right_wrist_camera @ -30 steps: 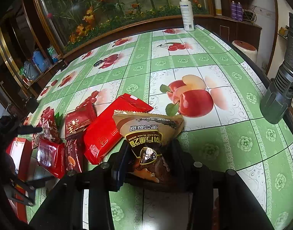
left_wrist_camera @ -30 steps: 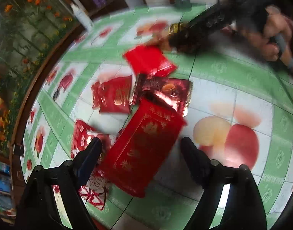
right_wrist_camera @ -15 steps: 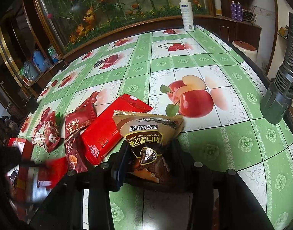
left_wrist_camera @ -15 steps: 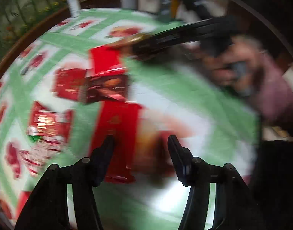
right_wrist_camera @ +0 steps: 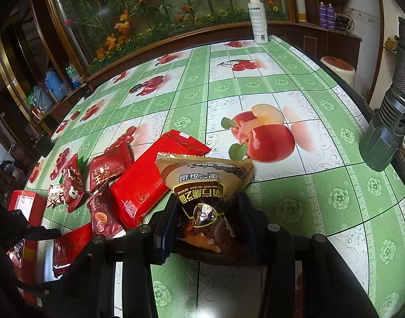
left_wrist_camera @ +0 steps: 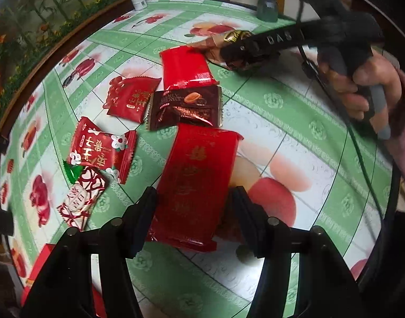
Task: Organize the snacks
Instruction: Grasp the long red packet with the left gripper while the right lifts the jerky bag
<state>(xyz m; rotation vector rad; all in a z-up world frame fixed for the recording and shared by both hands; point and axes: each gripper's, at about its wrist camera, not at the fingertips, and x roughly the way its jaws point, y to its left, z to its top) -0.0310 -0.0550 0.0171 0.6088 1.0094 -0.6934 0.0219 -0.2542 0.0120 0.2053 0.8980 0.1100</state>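
On a green checked tablecloth printed with fruit (right_wrist_camera: 295, 193), seven snack packets sit clustered. The left gripper (left_wrist_camera: 194, 209) pinches one long red foil packet (left_wrist_camera: 197, 182) at the cloth's near edge. The right gripper (right_wrist_camera: 210, 220) clamps one brown-and-gold sesame pouch (right_wrist_camera: 205, 185). Four smaller red packets and one dark brown cookie wrapper (left_wrist_camera: 186, 107) lie between them.

desk cloth (right_wrist_camera: 282, 84): green and white checks, printed red apples and cherries
long packet (left_wrist_camera: 197, 180): red, gold print
cookie packet (left_wrist_camera: 185, 108): dark brown, orange biscuit picture
sesame packet (right_wrist_camera: 207, 185): gold and brown
flower packet (left_wrist_camera: 102, 149): red, white flowers
spray bottle (right_wrist_camera: 258, 18): white
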